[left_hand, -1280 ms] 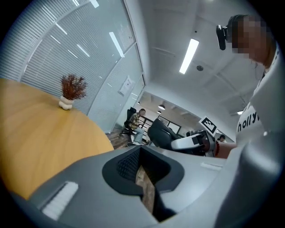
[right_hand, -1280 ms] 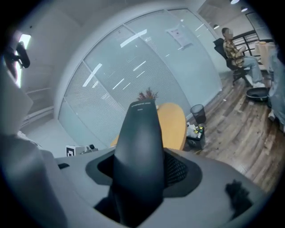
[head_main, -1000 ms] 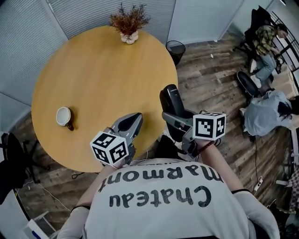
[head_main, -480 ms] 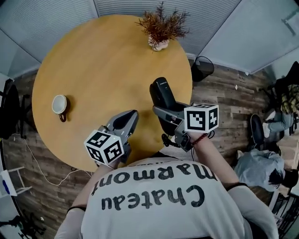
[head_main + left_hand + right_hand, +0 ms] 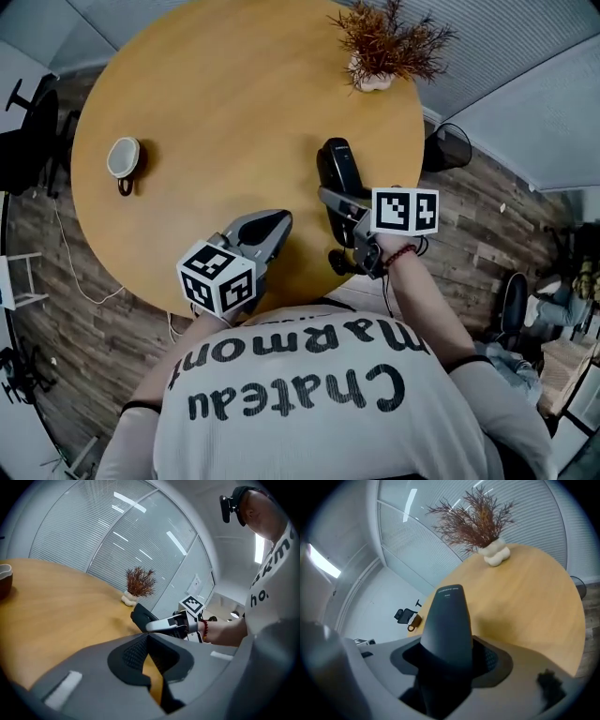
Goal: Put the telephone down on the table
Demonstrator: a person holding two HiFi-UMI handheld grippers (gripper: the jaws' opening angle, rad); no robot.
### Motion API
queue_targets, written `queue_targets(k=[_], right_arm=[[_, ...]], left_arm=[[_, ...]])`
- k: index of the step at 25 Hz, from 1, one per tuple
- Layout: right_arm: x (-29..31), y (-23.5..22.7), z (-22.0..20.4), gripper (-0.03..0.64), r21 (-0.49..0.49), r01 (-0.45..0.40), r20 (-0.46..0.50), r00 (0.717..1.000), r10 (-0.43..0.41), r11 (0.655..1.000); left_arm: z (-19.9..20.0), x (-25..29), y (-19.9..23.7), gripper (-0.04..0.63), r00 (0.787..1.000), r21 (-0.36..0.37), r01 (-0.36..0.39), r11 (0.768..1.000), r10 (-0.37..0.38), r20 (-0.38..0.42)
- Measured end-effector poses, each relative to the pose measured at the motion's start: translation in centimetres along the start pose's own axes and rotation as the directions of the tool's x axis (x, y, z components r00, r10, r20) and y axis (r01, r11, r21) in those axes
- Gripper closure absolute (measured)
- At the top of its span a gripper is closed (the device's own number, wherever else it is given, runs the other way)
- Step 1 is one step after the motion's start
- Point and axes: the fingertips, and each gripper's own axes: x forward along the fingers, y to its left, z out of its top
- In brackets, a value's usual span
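One dark telephone [image 5: 337, 169] is the whole job, and it stands out forward from the right claw [image 5: 345, 204], whose jaws are clenched on its lower end, so the handset's upper half points out over the round worktop [image 5: 216, 112]. It hangs over the wood near the right-hand edge; whether its tip already touches the surface I cannot tell. To set it down well, I judge the handset should be carried a little further in from the rim, lowered until its long side lies flat, and let go only once the wood bears it, the jaws then drawing straight back. The left claw [image 5: 274, 223] hovers just beside it over the near edge, pinched together on nothing. A cup [image 5: 123, 159] sits well apart at the left, and a dried plant [image 5: 384, 47] stands at the far rim.
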Motion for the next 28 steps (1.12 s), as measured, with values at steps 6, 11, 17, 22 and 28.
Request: queue_targets(k=[6, 11, 17, 22, 28], right_arm=[[1.3, -2.4, 0.0, 0.322, 0.020, 0.027, -0.050, 0.998, -0.026, 0.999], [2.3, -3.1, -0.1, 0.322, 0.009, 0.039, -0.086, 0.996, -0.038, 0.999], [2.7, -3.2, 0.3, 0.322, -0.047, 0.058, -0.095, 0.994, -0.062, 0.997], [3.1, -3.1, 0.2, 0.322, -0.118, 0.134, -0.134, 0.980, -0.149, 0.984], [3.6, -3.0, -0.2, 0.322, -0.218, 0.179, -0.173, 0.960, -0.218, 0.959]], left_arm=[[-0.9, 0.0, 1.6, 0.589, 0.998, -0.038, -0.067, 0.997, 0.067, -0.016], [-1.1, 0.0, 2.6, 0.589, 0.996, -0.047, -0.089, 0.995, 0.088, -0.021], [-1.1, 0.2, 2.9, 0.589, 0.995, -0.052, -0.094, 0.994, 0.093, -0.025], [-1.1, 0.3, 2.6, 0.589, 0.996, -0.042, -0.083, 0.996, 0.082, -0.030], [-1.1, 0.2, 2.5, 0.589, 0.996, -0.023, -0.080, 0.997, 0.080, -0.028]])
